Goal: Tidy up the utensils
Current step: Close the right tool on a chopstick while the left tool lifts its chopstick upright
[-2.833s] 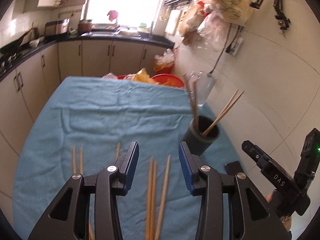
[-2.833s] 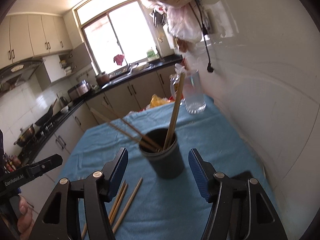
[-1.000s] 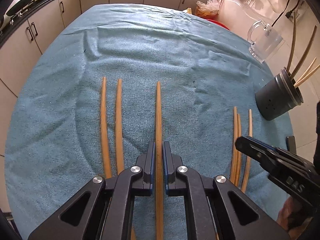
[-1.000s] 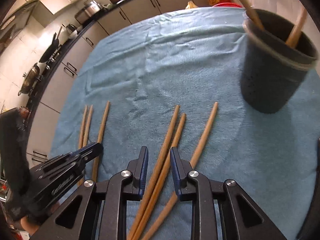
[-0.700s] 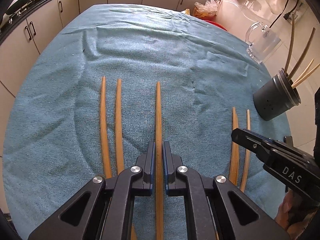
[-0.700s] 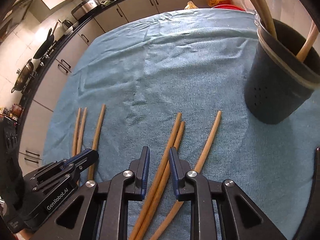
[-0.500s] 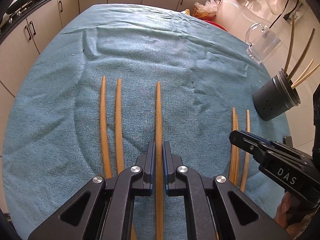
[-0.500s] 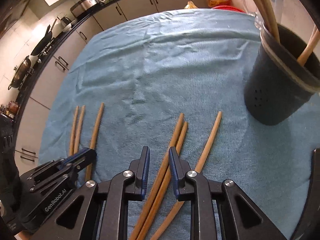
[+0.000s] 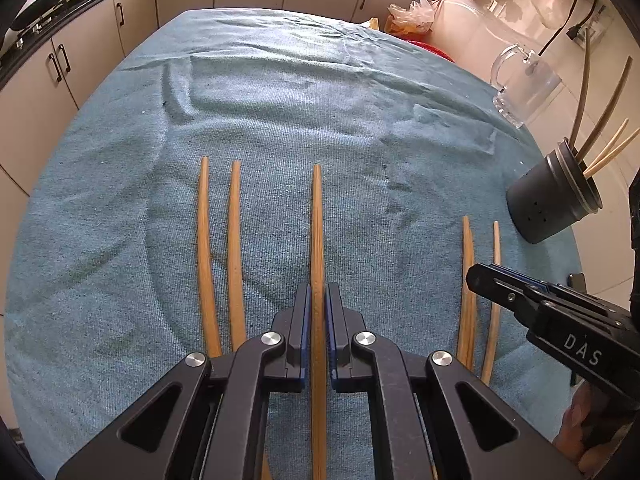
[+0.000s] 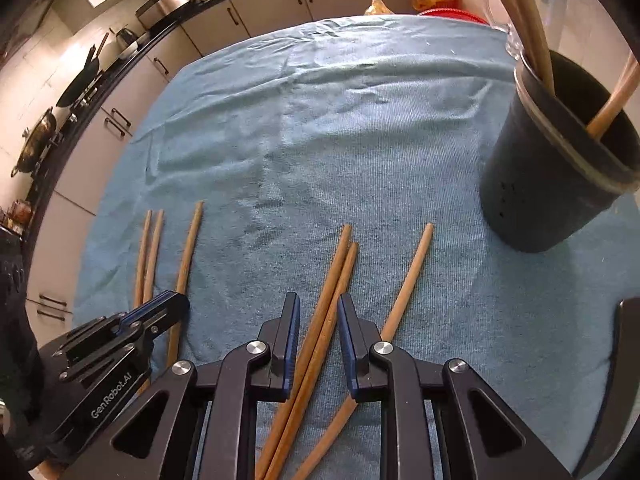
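Observation:
Several wooden chopsticks lie on a blue towel (image 9: 320,100). My left gripper (image 9: 317,308) is shut on the middle chopstick (image 9: 317,224), which lies flat; two more chopsticks (image 9: 218,248) lie to its left. My right gripper (image 10: 318,320) is closed around a pair of chopsticks (image 10: 332,280) on the towel, its jaws touching or nearly touching them; a third chopstick (image 10: 412,268) lies just to the right. A dark utensil cup (image 10: 560,184) holding several chopsticks stands at the right; it also shows in the left wrist view (image 9: 552,204).
A clear glass mug (image 9: 520,84) stands at the far right of the table. Kitchen cabinets (image 9: 100,36) and a counter run along the far and left sides. A red bin (image 10: 452,14) sits beyond the table's far edge.
The left gripper stays shut on the middle chopstick. The right gripper's jaws narrowed slightly around the pair of chopsticks and it shifted a little.

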A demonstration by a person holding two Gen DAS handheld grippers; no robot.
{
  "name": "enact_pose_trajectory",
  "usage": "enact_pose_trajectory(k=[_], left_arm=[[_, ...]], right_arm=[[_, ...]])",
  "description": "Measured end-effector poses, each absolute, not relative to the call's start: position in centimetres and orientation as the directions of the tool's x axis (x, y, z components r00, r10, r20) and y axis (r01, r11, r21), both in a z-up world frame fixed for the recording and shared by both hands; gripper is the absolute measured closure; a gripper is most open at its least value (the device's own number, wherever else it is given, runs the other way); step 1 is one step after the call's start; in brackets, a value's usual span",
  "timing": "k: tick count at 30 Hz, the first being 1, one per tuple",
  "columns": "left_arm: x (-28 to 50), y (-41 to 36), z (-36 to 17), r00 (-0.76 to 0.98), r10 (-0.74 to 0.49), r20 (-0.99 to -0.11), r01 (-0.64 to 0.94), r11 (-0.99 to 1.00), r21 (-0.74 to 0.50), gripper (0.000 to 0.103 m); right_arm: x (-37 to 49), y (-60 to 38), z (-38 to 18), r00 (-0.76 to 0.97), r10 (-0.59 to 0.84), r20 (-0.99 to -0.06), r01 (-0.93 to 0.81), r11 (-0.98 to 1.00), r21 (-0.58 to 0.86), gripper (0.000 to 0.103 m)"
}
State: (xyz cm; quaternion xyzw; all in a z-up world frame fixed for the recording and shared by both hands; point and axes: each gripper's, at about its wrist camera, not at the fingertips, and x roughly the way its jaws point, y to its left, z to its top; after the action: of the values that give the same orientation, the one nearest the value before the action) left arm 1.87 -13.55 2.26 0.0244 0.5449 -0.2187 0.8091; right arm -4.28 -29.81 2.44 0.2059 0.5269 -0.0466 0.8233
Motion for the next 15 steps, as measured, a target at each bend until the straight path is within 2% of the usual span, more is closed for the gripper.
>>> enact_pose_trajectory(k=[7,15], left_arm=[[1.8,-13.4,2.3,0.314,-0.331,-0.89,0.382,0.902,-0.201,0.096],[1.9,-13.7,2.3,0.315,-0.318,-0.894,0.381,0.905,-0.188,0.096]], right_arm=[[-4.9,-30.5,1.8,0.418,0.112,-0.902,0.328,0.907,0.265,0.083],[-3.6,-28.5,2.4,0.385,0.018,-0.923,0.276,0.952,0.134,0.083]])
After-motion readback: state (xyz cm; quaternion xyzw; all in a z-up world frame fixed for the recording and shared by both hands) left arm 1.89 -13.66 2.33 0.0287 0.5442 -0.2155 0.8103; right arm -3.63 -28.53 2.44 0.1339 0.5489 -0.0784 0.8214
